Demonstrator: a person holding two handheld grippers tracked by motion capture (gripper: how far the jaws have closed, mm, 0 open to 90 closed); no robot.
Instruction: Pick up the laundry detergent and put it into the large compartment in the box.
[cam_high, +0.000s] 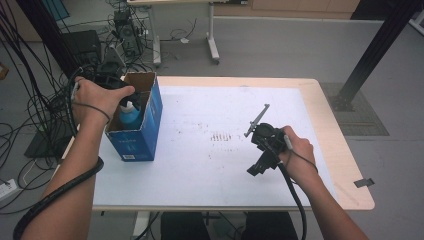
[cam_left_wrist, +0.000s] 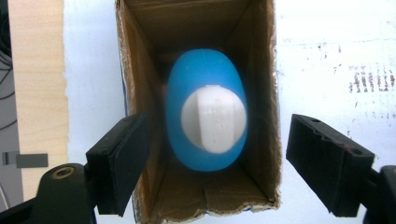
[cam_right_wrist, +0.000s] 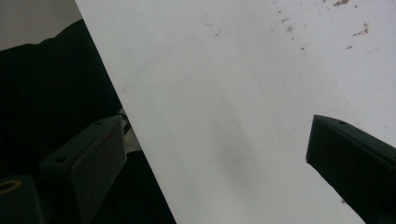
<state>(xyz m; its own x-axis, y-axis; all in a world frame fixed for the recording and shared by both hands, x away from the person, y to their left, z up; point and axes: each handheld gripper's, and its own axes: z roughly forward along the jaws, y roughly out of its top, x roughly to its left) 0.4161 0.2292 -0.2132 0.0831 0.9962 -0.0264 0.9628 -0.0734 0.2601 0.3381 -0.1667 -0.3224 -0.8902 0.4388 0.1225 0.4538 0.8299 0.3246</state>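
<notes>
Blue bottle (cam_left_wrist: 205, 116) upright in box (cam_left_wrist: 140, 93), likely light, smooth plastic (slippery). Best hold: white cap (cam_left_wrist: 214, 119). Left gripper (cam_left_wrist: 212, 163) released above it; right gripper (cam_right_wrist: 215, 172) open, empty.

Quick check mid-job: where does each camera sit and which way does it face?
High view: above the person's side, facing forward and down on the table; both forearms, left hand and right tool show.
Left gripper view: rides the left tool, looking straight down into the box at the blue bottle; both jaws apart.
Right gripper view: rides the right tool, facing the white sheet near its edge; jaws apart.
Shared: high and left views both show box and bottle.
</notes>
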